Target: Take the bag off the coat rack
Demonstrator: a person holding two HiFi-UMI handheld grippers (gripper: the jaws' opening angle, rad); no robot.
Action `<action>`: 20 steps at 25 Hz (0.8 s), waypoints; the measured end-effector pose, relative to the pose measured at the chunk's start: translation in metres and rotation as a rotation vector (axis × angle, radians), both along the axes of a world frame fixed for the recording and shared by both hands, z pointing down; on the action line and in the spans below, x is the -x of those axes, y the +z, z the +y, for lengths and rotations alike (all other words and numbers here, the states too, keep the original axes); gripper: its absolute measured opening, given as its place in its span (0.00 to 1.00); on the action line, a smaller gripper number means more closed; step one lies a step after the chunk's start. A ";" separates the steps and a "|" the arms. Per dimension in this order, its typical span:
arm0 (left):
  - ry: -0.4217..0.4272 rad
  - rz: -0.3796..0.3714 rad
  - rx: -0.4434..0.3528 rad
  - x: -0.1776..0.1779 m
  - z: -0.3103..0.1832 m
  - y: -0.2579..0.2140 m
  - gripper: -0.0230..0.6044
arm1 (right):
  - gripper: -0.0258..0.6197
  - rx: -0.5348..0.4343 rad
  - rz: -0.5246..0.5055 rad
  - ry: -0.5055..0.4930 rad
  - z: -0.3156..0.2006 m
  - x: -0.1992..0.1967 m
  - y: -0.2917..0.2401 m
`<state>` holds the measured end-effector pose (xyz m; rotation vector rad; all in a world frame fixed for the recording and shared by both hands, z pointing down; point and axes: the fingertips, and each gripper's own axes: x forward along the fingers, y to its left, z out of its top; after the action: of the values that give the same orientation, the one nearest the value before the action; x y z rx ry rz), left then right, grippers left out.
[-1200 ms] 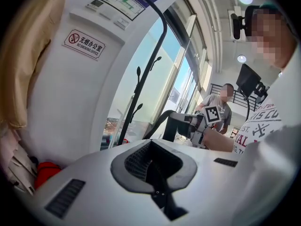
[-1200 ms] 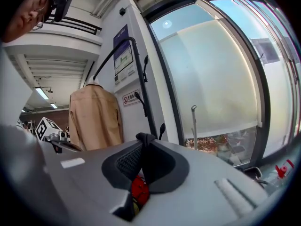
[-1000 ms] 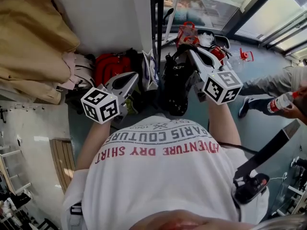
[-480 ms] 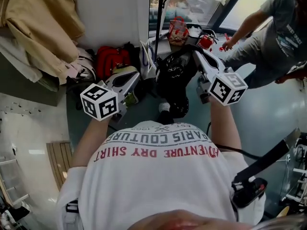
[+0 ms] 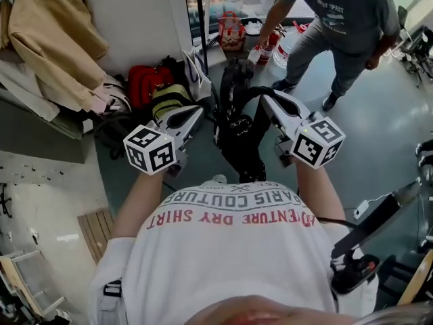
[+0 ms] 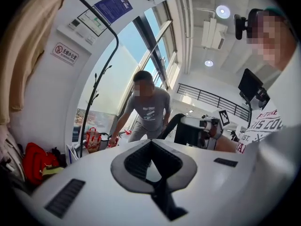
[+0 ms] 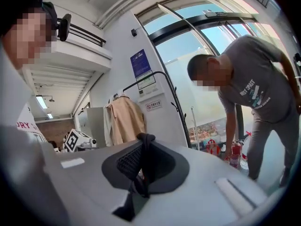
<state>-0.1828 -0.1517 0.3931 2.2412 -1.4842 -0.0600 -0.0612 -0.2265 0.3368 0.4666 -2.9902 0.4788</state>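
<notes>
A black bag [image 5: 238,133] hangs by its strap below my right gripper [image 5: 265,102], in front of my chest. In the right gripper view the jaws are shut on the black strap [image 7: 142,160], which runs up between the pads. The left gripper view shows the same bag [image 6: 189,133] dangling from the right gripper. My left gripper [image 5: 195,114] is beside the bag on its left, shut with nothing in it [image 6: 151,145]. The black coat rack pole [image 5: 201,26] stands behind the bag, its curved branches [image 6: 95,95] bare.
A person in a grey shirt [image 5: 342,12] bends over bottles and a red bag [image 5: 231,32] near the rack's foot. A beige coat [image 5: 54,39] hangs at left. Red [image 5: 145,83] and yellow-green [image 5: 169,95] bags lie against the wall.
Both grippers and the bag have come back from the rack, towards my body. The person in grey has stepped in from the right and bent down by the rack's foot.
</notes>
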 end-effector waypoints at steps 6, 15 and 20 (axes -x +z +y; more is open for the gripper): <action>0.016 0.004 -0.015 -0.074 0.050 0.017 0.04 | 0.06 -0.011 -0.003 -0.025 0.081 -0.071 0.019; -0.015 -0.032 -0.070 -0.190 0.185 -0.022 0.04 | 0.06 0.034 0.033 -0.015 0.178 -0.175 0.037; -0.017 -0.035 -0.069 -0.232 0.256 -0.034 0.04 | 0.06 0.058 0.102 -0.022 0.232 -0.217 0.040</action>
<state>0.0487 0.1043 0.3588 2.2948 -1.5420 -0.0793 0.1557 0.0052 0.3763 0.4386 -2.8720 0.5222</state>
